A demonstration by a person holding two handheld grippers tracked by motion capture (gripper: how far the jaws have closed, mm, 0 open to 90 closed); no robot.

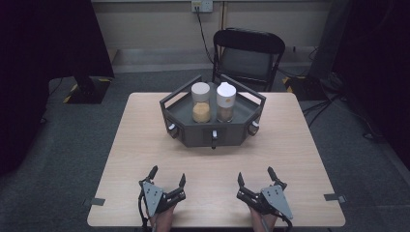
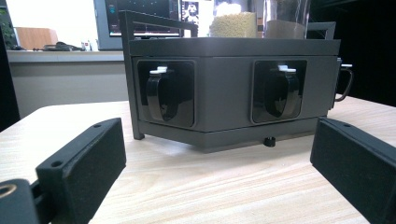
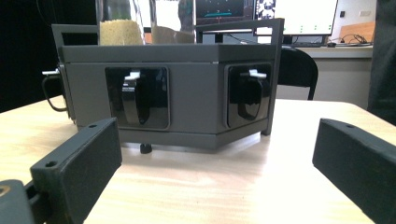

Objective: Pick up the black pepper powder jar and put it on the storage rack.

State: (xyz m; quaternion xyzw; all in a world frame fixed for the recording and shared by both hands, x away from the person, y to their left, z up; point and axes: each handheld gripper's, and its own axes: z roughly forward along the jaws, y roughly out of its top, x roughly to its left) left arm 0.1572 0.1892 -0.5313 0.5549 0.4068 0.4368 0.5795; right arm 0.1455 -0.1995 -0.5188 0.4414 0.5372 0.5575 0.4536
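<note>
Item under work: the dark grey hexagonal metal tray with raised bar handles, standing at the centre of the high view, slightly above mid-frame, on the pale wood-grain worktop; it carries two clear jars with white lids, the left jar filled with yellow grain, the right jar with a browner fill; the two stand side by side, whether touching cannot be told. Recessed black latches sit in the tray's side panels, with small white-tipped knobs on the faces toward the person.

Step in hand, as judged: the approach to the tray, not yet begun in contact. To do it well, bring both tools forward evenly and take the tray at matching points on opposite sides, so that it stays level and the tall jars do not tip; close only once each part is squarely between the fingers; avoid nudging the tray across the worktop.

Pose: the left gripper lies at lower left of the high view and the right gripper at lower right, both low near the worktop's near edge, pointing toward the tray and well apart from it; the fingers of each are spread wide and hold nothing; forearms enter from the bottom edge.
</note>
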